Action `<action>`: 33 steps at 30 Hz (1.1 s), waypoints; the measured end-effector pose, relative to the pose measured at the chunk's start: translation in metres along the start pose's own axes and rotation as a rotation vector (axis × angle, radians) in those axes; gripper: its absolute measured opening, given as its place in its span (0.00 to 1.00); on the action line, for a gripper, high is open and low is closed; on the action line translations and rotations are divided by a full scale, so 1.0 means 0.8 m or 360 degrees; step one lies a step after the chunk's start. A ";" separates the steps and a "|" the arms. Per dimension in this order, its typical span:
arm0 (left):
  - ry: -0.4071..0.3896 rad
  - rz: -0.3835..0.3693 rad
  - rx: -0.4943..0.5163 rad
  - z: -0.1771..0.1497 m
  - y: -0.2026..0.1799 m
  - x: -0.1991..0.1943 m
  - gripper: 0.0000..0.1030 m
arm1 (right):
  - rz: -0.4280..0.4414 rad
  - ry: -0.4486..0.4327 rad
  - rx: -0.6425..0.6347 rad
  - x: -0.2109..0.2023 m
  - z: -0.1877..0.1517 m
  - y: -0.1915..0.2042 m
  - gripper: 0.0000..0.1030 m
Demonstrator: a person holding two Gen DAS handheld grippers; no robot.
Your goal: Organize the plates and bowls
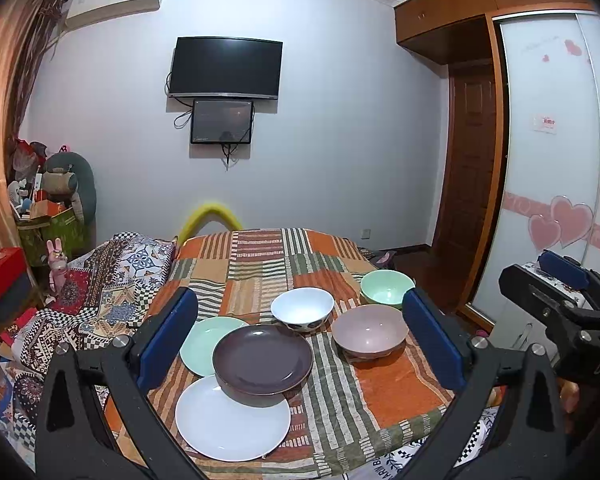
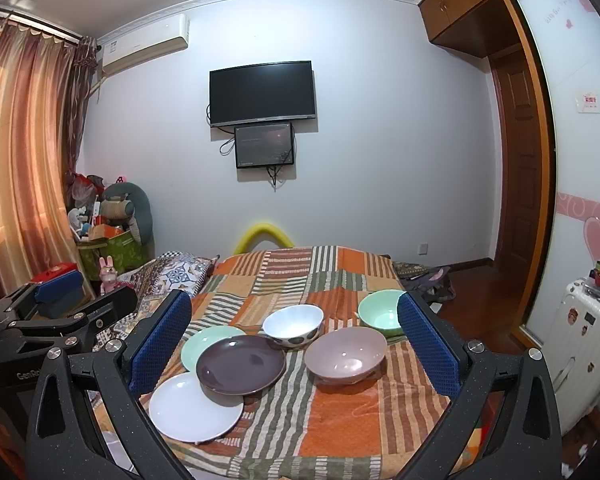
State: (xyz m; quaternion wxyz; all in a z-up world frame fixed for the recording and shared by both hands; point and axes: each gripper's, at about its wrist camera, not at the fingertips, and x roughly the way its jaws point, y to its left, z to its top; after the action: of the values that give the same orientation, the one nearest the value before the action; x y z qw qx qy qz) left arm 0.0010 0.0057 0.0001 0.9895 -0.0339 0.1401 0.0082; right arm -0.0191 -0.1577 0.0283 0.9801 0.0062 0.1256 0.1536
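Both the left tongs and the right tongs hang spread wide and empty above the patchwork-covered tabletop. On it the brown plate overlaps the white plate and the green plate. To their right stand the white bowl, pink bowl and green bowl, apart from one another.

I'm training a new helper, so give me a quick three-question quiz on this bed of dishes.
1. True or false: the brown plate overlaps the white plate.
2. How many bowls sit on the blanket?
3. Which bowl is farthest right: A white bowl, B green bowl, C pink bowl?

Key: 1 true; 2 three; 3 B.
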 end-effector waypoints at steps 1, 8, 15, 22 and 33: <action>0.0001 0.0000 -0.0002 0.000 0.001 0.000 1.00 | 0.0000 0.0000 -0.0001 0.000 0.000 0.000 1.00; 0.0000 0.0002 -0.0002 -0.001 0.002 -0.001 1.00 | 0.0002 -0.0004 0.0002 0.000 0.001 0.001 1.00; 0.0015 0.0000 -0.0012 -0.003 0.001 0.005 1.00 | 0.0009 -0.0001 0.0002 -0.001 0.000 0.001 1.00; 0.0017 0.0000 -0.0002 -0.003 0.002 0.006 1.00 | 0.0013 0.0004 0.0003 0.000 -0.001 0.003 1.00; 0.0022 0.0004 -0.0015 -0.006 0.001 0.007 1.00 | 0.0015 0.0008 0.0000 0.002 -0.002 0.004 1.00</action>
State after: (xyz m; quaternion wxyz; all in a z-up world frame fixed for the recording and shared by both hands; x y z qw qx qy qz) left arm 0.0051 0.0064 -0.0062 0.9884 -0.0384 0.1468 0.0099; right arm -0.0190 -0.1544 0.0263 0.9791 0.0064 0.1281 0.1581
